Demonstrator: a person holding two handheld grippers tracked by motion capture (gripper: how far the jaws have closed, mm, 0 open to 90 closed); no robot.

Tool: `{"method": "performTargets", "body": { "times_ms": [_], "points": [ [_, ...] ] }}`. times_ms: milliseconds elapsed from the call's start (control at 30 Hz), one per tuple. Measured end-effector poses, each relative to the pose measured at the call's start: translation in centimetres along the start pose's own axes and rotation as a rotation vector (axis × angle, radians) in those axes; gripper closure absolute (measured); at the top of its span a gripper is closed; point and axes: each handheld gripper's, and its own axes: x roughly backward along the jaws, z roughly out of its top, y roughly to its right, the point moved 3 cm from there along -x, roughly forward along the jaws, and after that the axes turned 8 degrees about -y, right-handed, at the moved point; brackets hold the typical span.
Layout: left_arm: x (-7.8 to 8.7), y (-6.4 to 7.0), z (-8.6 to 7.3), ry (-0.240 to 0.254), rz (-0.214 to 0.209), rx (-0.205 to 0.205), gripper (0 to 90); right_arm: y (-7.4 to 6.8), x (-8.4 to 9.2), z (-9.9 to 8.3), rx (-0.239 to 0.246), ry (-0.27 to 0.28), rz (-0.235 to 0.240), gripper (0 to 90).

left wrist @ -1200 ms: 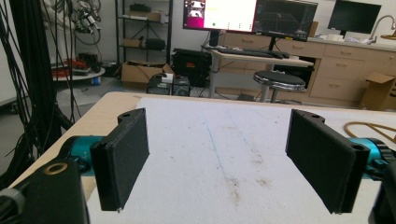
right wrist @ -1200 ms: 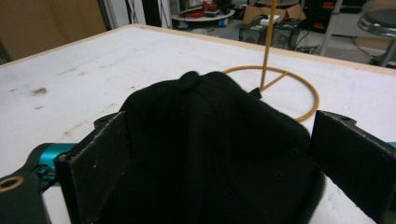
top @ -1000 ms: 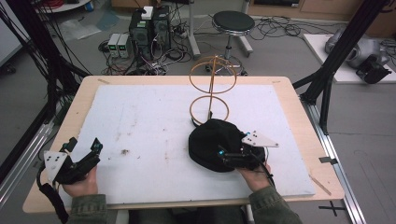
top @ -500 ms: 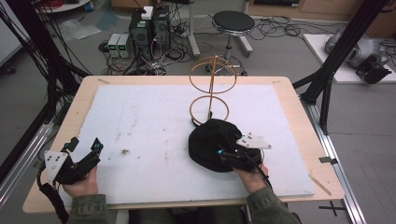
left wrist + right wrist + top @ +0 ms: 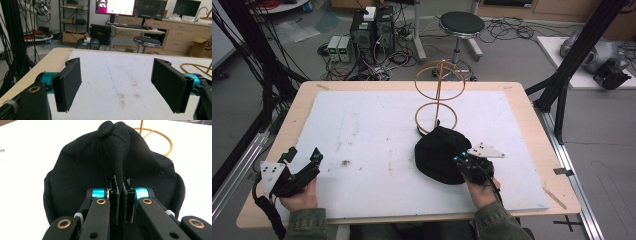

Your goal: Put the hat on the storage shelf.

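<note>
Wooden table [image 5: 532, 130] bearing a white sheet [image 5: 372, 135] that covers most of its top, marked with faint dark specks near its near-left part; on the sheet, right of centre and toward the near edge, a black cap [image 5: 438, 155] lying crown up, its top button [image 5: 105, 127] visible in the right gripper view; just behind the cap, touching or nearly touching its far edge, a stand of orange wire rings [image 5: 439, 95], one ring low at the sheet and a wider one raised on an upright stem; right gripper [image 5: 466, 162], held in the person's right hand [image 5: 482, 192] at the near right side of the cap, its jaws just drawn together and now pinching a raised fold of the cap's cloth [image 5: 119, 170] between the pads, the fold running up toward the button; left gripper [image 5: 304, 165], held in the left hand [image 5: 301, 200] at the near-left corner of the table, well apart from the cap, jaws standing wide with nothing between them, bare sheet beneath.
</note>
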Motion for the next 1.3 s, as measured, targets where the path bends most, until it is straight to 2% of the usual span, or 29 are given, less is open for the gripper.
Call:
{"method": "performTargets", "body": {
  "times_ms": [267,367,500,800,1100,1300],
  "points": [
    [0.0,0.1,0.0,0.002,-0.003,0.001,24.4,-0.2,0.5,0.1,0.017,0.04,-0.003,87.3],
    [0.0,0.2,0.1,0.006,-0.003,0.001,24.4,-0.1,0.9,0.3,0.012,0.074,-0.004,87.3],
    [0.1,0.1,0.1,0.005,-0.001,0.0,24.4,-0.1,1.2,0.3,0.003,0.089,-0.004,87.3],
    [-0.1,0.1,0.0,-0.001,-0.004,0.001,24.4,-0.1,2.1,0.6,0.001,0.177,-0.008,87.3],
    [-0.2,0.1,-0.1,-0.005,-0.009,-0.001,24.4,0.3,4.0,1.3,0.005,0.295,-0.028,87.3],
    [-0.3,0.2,-0.1,-0.004,-0.013,0.002,24.5,0.5,4.6,1.5,0.008,0.33,-0.037,87.3]
  ]
}}
